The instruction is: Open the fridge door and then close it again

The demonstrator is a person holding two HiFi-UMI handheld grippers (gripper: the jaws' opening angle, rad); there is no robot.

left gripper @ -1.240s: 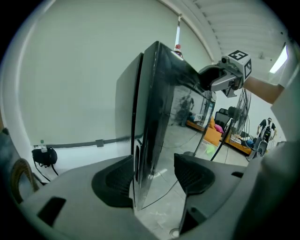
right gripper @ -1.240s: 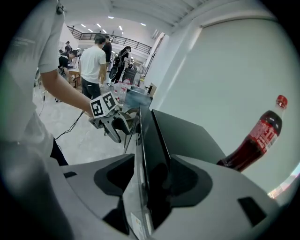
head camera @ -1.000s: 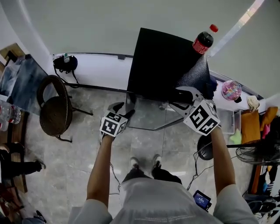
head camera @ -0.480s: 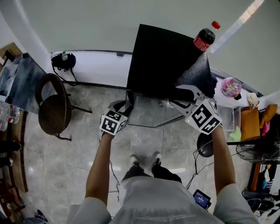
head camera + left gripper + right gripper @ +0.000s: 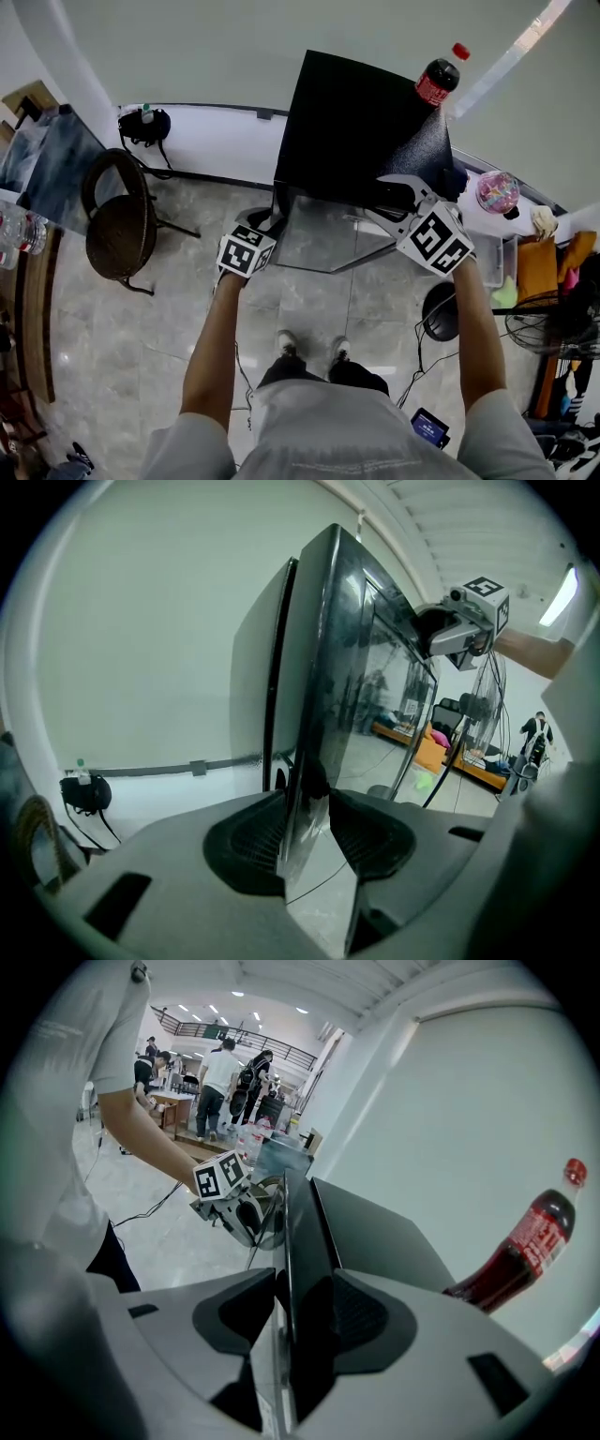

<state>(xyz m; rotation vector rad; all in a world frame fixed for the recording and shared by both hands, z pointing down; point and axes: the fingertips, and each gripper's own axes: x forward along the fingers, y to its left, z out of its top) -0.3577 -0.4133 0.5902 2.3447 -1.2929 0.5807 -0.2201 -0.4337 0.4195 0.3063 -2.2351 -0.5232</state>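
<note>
Pale wall (image 5: 187,47) and grey tiled floor (image 5: 141,337) frame one small black fridge (image 5: 356,131) at the far side, its back to the wall. Its top is matt black. The door (image 5: 323,239) faces the person, glossy and mirror-like, showing reflections of the room. A dark seam runs between door and cabinet; whether it is ajar I cannot tell. One cola bottle (image 5: 435,82) stands on the fridge's right far corner, with dark contents, a red cap and a red label whose writing is too small to read. One round wicker chair (image 5: 119,239) stands at the left. Two tools work the door. The left tool (image 5: 309,808) has just been closing and clamps the door's left edge. The right tool (image 5: 305,1307), also just closing, clamps the right edge. Each carries a cube of black-and-white square markers.
</note>
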